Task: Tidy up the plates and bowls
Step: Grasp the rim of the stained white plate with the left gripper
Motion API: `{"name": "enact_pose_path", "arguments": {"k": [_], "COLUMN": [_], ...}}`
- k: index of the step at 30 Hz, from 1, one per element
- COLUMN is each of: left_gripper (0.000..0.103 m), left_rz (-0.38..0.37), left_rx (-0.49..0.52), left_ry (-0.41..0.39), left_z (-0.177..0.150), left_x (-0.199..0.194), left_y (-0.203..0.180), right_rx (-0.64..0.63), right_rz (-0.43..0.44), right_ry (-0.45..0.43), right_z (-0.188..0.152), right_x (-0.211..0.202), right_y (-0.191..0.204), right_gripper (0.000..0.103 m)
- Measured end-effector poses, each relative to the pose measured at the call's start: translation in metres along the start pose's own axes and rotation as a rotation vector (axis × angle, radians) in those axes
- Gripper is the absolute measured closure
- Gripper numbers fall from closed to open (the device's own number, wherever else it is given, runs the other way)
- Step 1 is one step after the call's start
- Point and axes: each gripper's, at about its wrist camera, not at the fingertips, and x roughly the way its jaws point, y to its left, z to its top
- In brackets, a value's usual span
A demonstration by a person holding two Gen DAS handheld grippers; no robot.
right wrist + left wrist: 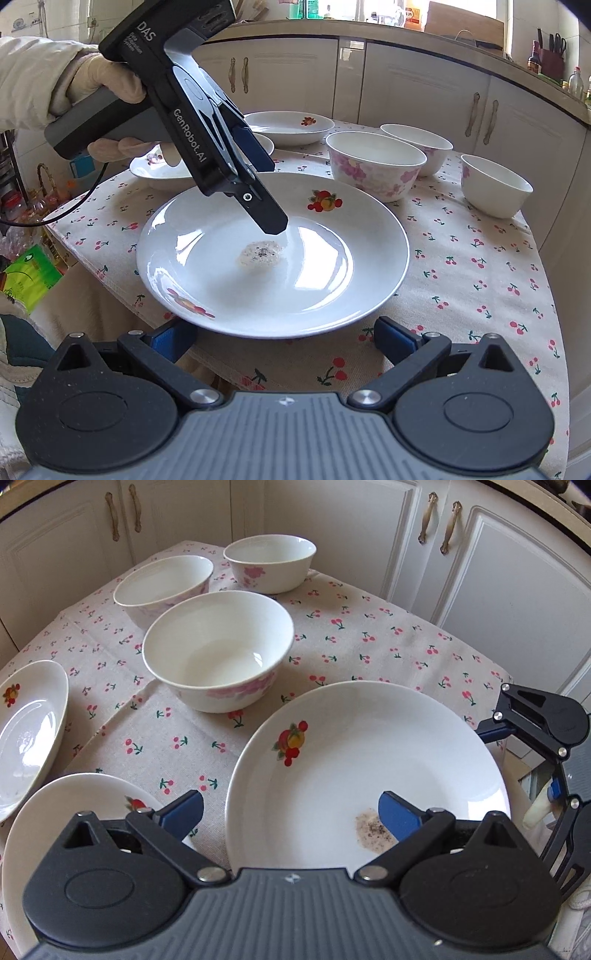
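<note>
Desk [480, 266] carries a cherry-print cloth; cream cabinet doors [517, 602] close the room behind it, from 10 to 2 o'clock in my left view.

Large plate [332, 258] sits at the near desk edge, dead centre in my right view. It holds a small speckled residue patch [259, 254] near its middle; fruit decals on the rim at 1 and 7 o'clock. Two more plates at 10–11 o'clock in that view: one [291, 127] further back, one [155, 173] partly hidden by my left tool. Three empty floral bowls [373, 166], [421, 147], [495, 188] stand at 1–2 o'clock, close together; cannot tell whether they touch.

Left tongs [291, 814]: released, spread wide, right pad over the large plate beside the residue, left pad above another plate's rim. Gripping nothing.

Right tongs [284, 341]: released, spread, low before the large plate's near rim, apart from it.

My gloved left hand [107, 85] holds the left tool, which blocks the plate at 10 o'clock.
</note>
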Motion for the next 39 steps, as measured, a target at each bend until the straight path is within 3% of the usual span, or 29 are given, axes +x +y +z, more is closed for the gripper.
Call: {"name": "enact_pose_path", "arguments": {"k": [8, 11, 21, 31, 39], "left_gripper": [0.004, 0.014, 0.015, 0.014, 0.014], "left_rz": [-0.072, -0.097, -0.128, -0.138, -0.124], "left_rx": [0.018, 0.025, 0.026, 0.008, -0.018], "left_ry": [0.07, 0.09, 0.127, 0.118, 0.041], "left_z": [0.004, 0.006, 0.011, 0.01, 0.011], "left_x": [0.005, 0.006, 0.012, 0.007, -0.021], "left_y": [0.003, 0.005, 0.009, 0.012, 0.023], "right_rx": [-0.01, -0.01, -0.008, -0.001, -0.034], "right_rz": [0.019, 0.021, 0.022, 0.035, 0.035], "right_ry": [0.006, 0.01, 0.015, 0.027, 0.018], "right_z": [0.005, 0.005, 0.006, 0.012, 0.032], "right_x": [0.005, 0.005, 0.005, 0.003, -0.002], "right_y": [0.004, 0.004, 0.004, 0.003, 0.004], "right_gripper": [0.0, 0.0, 0.0, 0.0, 0.0]}}
